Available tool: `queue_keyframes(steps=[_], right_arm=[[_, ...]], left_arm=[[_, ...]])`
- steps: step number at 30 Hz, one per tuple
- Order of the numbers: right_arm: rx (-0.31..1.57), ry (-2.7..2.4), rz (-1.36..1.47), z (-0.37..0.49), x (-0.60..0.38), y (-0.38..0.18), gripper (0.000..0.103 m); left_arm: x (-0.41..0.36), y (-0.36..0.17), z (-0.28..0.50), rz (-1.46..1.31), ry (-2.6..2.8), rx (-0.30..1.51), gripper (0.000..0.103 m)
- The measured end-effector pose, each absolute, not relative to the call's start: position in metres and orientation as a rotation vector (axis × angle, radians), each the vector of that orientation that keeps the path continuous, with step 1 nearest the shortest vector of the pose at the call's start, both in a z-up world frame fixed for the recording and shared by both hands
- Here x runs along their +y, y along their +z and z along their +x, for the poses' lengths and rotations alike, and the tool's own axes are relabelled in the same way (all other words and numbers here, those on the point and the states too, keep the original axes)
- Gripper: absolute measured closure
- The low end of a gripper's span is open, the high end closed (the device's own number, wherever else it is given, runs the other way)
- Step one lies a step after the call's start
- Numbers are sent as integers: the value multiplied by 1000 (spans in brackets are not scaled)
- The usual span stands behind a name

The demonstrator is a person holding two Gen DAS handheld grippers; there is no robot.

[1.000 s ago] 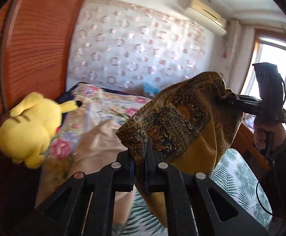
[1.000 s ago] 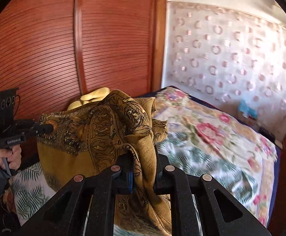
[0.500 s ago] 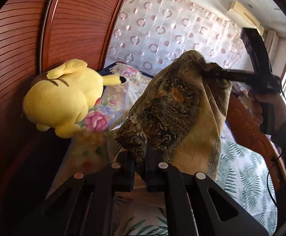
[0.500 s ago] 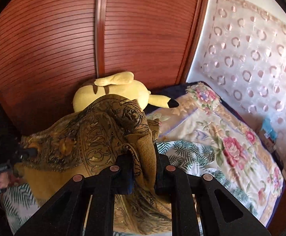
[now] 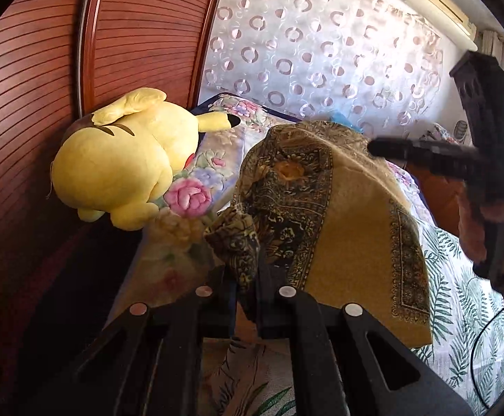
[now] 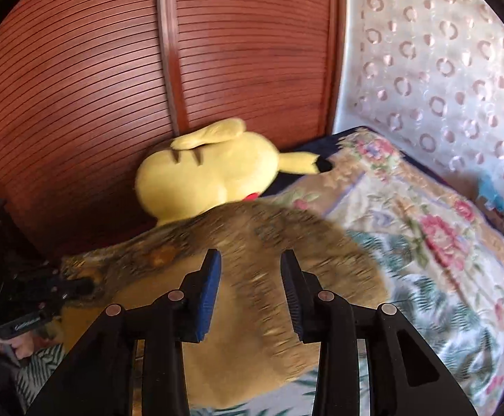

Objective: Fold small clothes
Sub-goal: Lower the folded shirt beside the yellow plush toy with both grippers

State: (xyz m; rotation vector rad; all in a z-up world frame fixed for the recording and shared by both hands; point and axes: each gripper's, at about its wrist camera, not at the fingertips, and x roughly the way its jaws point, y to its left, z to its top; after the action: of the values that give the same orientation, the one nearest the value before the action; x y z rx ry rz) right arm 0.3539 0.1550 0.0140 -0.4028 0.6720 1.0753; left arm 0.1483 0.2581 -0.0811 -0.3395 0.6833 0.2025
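Note:
A mustard-yellow cloth with a dark paisley border point(image 5: 349, 228) hangs over the bed. My left gripper point(image 5: 246, 277) is shut on one bunched corner of it. My right gripper point(image 6: 250, 270) is open, its blue pads apart, with the cloth point(image 6: 245, 242) blurred and falling just beyond them. In the left wrist view the right gripper point(image 5: 376, 147) sits above the cloth's top edge, apart from it. In the right wrist view the left gripper point(image 6: 82, 286) pinches the cloth's far left corner.
A yellow plush toy point(image 5: 123, 163) lies on a floral quilt point(image 6: 425, 222) against a slatted wooden wardrobe point(image 6: 148, 69). A leaf-print sheet point(image 5: 460, 312) covers the bed. A wall with a ring-pattern hanging point(image 5: 321, 52) stands behind.
My right gripper has opened and let go of the cloth, which drops away from it. Both grippers have moved lower and toward the plush toy. The left gripper keeps its hold.

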Motion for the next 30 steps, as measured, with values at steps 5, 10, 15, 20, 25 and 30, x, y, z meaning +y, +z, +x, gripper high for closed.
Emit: queue_keyframes(steps=[5, 10, 15, 20, 25, 30], right_arm=[[724, 1109, -441, 363, 155, -27, 66], [696, 1109, -388, 373, 145, -43, 65], [680, 1054, -403, 371, 151, -47, 65], [673, 997, -358, 347, 138, -41, 65], [626, 945, -280, 317, 95, -22, 63], [571, 865, -223, 275, 37, -10, 55]], left_arm=[[256, -78, 148, -313, 213, 682, 95], [252, -76, 146, -298, 225, 683, 95], [250, -71, 140, -285, 258, 682, 89], [242, -60, 124, -270, 234, 648, 51], [222, -45, 107, -243, 189, 610, 15], [187, -27, 90, -194, 149, 567, 8]])
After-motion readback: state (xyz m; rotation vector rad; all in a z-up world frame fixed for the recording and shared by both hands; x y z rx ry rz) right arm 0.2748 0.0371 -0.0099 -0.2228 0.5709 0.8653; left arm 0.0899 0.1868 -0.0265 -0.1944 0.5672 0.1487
